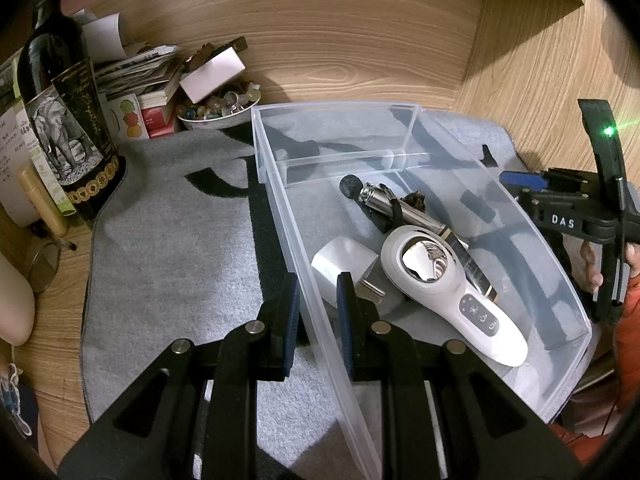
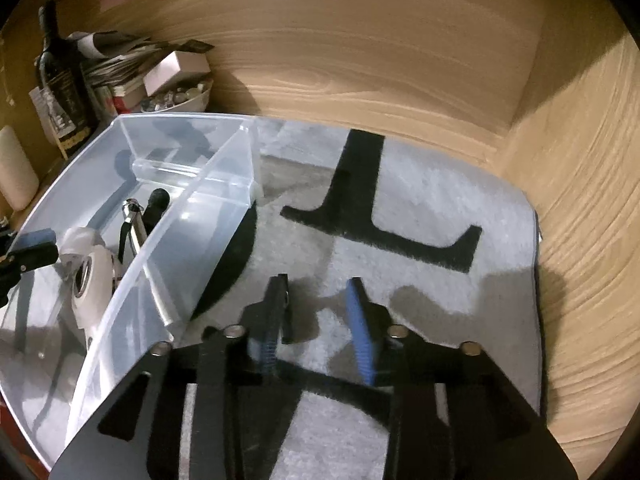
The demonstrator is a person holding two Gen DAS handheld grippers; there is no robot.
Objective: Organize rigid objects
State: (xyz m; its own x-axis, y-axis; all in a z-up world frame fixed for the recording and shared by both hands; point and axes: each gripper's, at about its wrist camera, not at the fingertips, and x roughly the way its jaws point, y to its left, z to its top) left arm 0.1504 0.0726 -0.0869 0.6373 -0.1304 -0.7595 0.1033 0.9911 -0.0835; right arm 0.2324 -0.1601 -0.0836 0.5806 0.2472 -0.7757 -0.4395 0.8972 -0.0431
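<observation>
1. Clear bin's near wall is pinched by the left gripper.
2. White device is seen inside (3 o'clock of pads).
3. Right gripper is spread, nothing between.

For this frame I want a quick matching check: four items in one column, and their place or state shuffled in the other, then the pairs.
Items
1. left gripper
2. right gripper
3. white handheld device
4. dark bottle

Places or states
A. standing upright at the mat's far left edge
B. lying inside the clear bin
C. clamped on the bin's near wall
D. jaws apart over the grey mat, nothing between them

Pairs: 1-C, 2-D, 3-B, 4-A
</observation>
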